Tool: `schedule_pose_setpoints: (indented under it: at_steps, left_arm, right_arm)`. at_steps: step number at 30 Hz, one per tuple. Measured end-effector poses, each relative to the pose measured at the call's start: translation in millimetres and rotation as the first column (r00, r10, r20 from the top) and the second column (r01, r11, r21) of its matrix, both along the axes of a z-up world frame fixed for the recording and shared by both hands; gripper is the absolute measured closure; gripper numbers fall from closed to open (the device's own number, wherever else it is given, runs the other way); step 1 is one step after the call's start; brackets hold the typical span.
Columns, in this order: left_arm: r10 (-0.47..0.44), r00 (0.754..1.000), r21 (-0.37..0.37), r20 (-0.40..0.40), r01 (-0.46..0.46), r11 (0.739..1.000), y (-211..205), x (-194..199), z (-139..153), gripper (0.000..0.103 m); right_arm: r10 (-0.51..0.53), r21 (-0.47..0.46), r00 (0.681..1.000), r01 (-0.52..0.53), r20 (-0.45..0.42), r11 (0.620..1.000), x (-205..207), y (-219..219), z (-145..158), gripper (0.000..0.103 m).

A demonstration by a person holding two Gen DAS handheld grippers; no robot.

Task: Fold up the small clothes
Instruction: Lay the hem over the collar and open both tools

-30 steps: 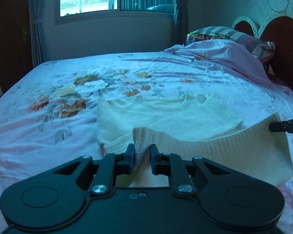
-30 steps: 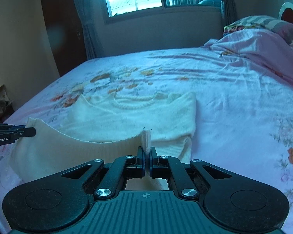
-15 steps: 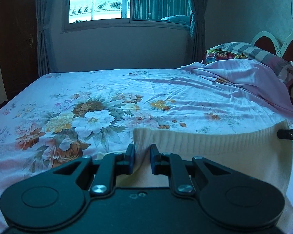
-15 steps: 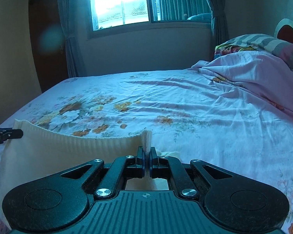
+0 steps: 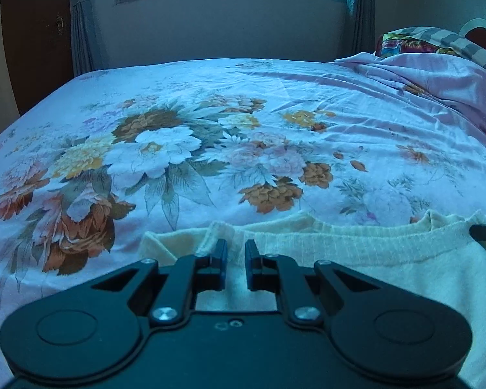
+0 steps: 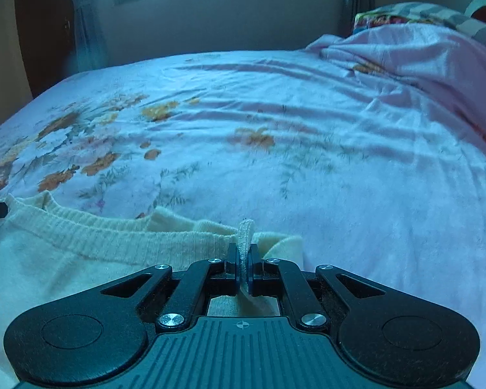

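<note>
A cream knit sweater (image 5: 356, 253) lies folded on the floral bedsheet, its ribbed hem edge laid over the neckline end; it also shows in the right wrist view (image 6: 81, 246). My left gripper (image 5: 236, 253) sits low over the sweater's left corner, with its jaws a little apart and knit fabric in the gap. My right gripper (image 6: 243, 254) is shut on the sweater's right hem corner, a strip of knit sticking up between its fingers. Each gripper's tip shows at the edge of the other's view.
The bed (image 5: 243, 129) stretches ahead to the wall and window. A rumpled pink blanket (image 5: 437, 77) and pillows (image 5: 421, 40) lie at the right by the headboard. A dark door (image 5: 35, 32) stands at the left.
Both grippers carried the sweater's hem forward and down over its upper part. The hem now lies at the neckline end, low on the bed.
</note>
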State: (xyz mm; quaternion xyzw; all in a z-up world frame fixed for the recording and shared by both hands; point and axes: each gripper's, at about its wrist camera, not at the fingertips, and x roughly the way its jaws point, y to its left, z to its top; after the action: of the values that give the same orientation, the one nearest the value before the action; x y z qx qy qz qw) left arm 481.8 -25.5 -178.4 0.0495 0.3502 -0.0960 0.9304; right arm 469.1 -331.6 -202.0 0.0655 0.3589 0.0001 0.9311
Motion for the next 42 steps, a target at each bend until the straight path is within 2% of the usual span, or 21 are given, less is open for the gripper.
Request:
schedule_pose_setpoints:
  at_steps: [3,10,13,17,18,20,24,26,28,29,30,32,33,35,38,41,42]
  left_arm:
    - [-0.037,0.999,0.018,-0.021,0.037,0.999,-0.8,-12.1,-2.2,0.077]
    - [-0.059,0.997,0.046,-0.054,0.061,0.997,-0.4,-21.9,-2.6,0.071]
    - [-0.068,0.995,0.047,-0.075,0.072,0.996,4.1,-23.0,-2.8,0.064]
    - [-0.096,0.992,0.011,-0.076,0.097,0.995,21.0,-27.2,-3.2,0.036]
    - [-0.106,0.991,0.008,-0.078,0.107,0.994,23.5,-26.9,-4.4,0.035]
    - [-0.109,0.991,0.007,-0.076,0.110,0.994,26.6,-24.0,-6.7,0.037]
    - [-0.117,0.989,-0.045,-0.090,0.113,0.993,32.3,-12.3,-9.1,0.058]
    - [-0.112,0.990,-0.045,-0.091,0.108,0.993,33.3,-6.3,-10.5,0.062]
    - [-0.109,0.989,-0.064,-0.095,0.103,0.993,34.8,-1.2,-11.8,0.069]
    - [-0.110,0.989,-0.069,-0.101,0.103,0.992,34.2,0.6,-13.3,0.080]
    - [-0.117,0.988,-0.069,-0.103,0.110,0.992,32.1,1.2,-14.1,0.092]
    - [-0.118,0.990,-0.043,-0.081,0.115,0.992,25.4,-2.8,-12.5,0.096]
    - [-0.118,0.991,-0.034,-0.061,0.116,0.993,22.5,-6.3,-10.6,0.097]
    - [-0.103,0.995,-0.021,-0.009,0.103,0.994,19.1,-14.4,-6.8,0.098]
    - [-0.073,0.996,-0.033,0.042,0.074,0.997,16.9,-18.0,-0.3,0.098]
    - [-0.053,0.997,-0.053,0.062,0.056,0.997,15.0,-12.5,4.7,0.098]
    - [-0.048,0.997,-0.049,0.055,0.050,0.998,13.7,-8.5,3.4,0.098]
  right_arm:
    - [-0.016,0.077,1.000,0.015,0.002,0.997,-9.6,-8.6,1.0,0.099]
    - [0.022,0.093,0.999,-0.020,-0.025,0.995,-21.1,-4.0,11.2,0.099]
    - [0.024,0.079,0.999,-0.021,-0.036,0.997,-20.1,-0.8,12.7,0.099]
    - [0.032,0.073,0.999,-0.029,-0.038,0.997,-20.3,-0.3,12.6,0.099]
    - [0.031,0.073,0.999,-0.028,-0.037,0.997,-20.6,-0.8,11.5,0.099]
    - [0.026,0.065,0.999,-0.023,-0.034,0.998,-21.2,-1.6,9.2,0.099]
    - [0.018,0.074,0.999,-0.016,-0.033,0.997,-19.6,-4.2,7.4,0.098]
    - [0.026,0.070,0.999,-0.024,-0.035,0.997,-18.4,-5.1,7.0,0.090]
    - [0.024,0.069,0.999,-0.021,-0.030,0.997,-17.6,-6.4,6.3,0.059]
    - [0.029,0.083,0.999,-0.027,-0.025,0.996,-17.3,-7.5,5.1,0.059]
    - [0.034,0.086,0.999,-0.032,-0.023,0.996,-17.1,-6.9,4.1,0.060]
    - [0.042,0.078,0.999,-0.041,-0.017,0.996,-17.1,-3.6,2.7,0.088]
    - [0.040,0.077,0.999,-0.039,-0.014,0.996,-17.2,-2.6,3.1,0.097]
    - [0.049,0.073,0.999,-0.049,0.004,0.996,-18.8,-1.2,5.1,0.100]
    - [0.038,0.041,0.998,-0.040,0.046,0.998,-22.4,0.3,10.7,0.101]
    - [0.002,0.019,0.995,-0.004,0.095,1.000,-21.4,-2.9,18.3,0.101]
    - [-0.001,0.018,0.996,0.000,0.085,1.000,-17.4,-4.3,17.7,0.101]
